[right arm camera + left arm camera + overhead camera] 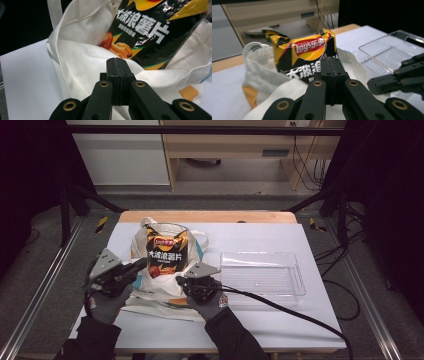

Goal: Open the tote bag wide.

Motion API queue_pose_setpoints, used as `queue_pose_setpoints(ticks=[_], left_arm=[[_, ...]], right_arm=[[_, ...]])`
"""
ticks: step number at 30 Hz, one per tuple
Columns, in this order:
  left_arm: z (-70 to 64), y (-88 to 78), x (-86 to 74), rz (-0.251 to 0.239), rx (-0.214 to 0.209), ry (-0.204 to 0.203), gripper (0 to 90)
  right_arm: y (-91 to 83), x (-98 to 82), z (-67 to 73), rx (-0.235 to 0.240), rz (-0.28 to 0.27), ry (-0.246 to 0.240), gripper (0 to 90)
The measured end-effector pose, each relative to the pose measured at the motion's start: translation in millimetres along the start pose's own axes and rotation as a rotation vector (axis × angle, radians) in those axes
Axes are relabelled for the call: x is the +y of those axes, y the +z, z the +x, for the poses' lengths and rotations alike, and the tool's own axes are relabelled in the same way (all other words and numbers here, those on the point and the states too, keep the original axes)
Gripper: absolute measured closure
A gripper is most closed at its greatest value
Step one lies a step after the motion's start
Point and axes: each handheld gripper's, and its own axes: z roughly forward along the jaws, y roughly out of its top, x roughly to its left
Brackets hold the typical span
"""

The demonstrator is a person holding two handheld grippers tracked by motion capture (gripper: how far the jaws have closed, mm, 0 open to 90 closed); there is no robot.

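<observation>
A white table (280, 320) seen from above. At its centre-left, a white tote bag (150, 287) holds a black-and-orange chip bag (166, 252). At the tote's eight o'clock sits the left gripper (141, 263); at its five o'clock, the right gripper (179, 280), both with jaws together. A clear plastic tray (262, 275) lies at three o'clock.
</observation>
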Motion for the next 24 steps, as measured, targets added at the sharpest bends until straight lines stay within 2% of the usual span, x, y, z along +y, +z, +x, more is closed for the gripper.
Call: queue_pose_setpoints(ticks=[4, 5, 6, 11, 18, 22, 24], left_arm=[[0.6, 14.4, -8.0, 0.065, 0.014, 0.010, 89.7], [0.6, 14.4, -8.0, 0.065, 0.014, 0.010, 89.7], [3.0, 14.1, -16.9, 0.082, 0.020, 0.005, 89.7], [9.9, 6.8, -39.8, 0.105, 0.027, -0.021, 89.7], [12.3, 4.7, -58.4, 0.156, 0.031, -0.016, 89.8], [12.6, 9.7, -72.7, 0.216, 0.033, -0.008, 89.8], [13.0, 11.3, -74.9, 0.233, 0.031, -0.006, 89.8]], right_arm=[[1.9, -4.7, 1.9, 0.003, 0.018, -0.006, 90.0], [1.9, -5.5, 2.3, 0.002, 0.021, -0.009, 90.0], [1.8, -6.0, 2.9, 0.000, 0.022, -0.010, 90.0], [3.9, -8.1, 4.5, 0.011, 0.024, -0.003, 90.0], [4.8, -5.3, 2.0, 0.004, 0.002, 0.016, 90.0], [5.9, 0.4, -6.1, -0.024, -0.018, 0.044, 90.0], [9.5, -2.1, -6.9, -0.027, -0.005, 0.049, 90.0]])
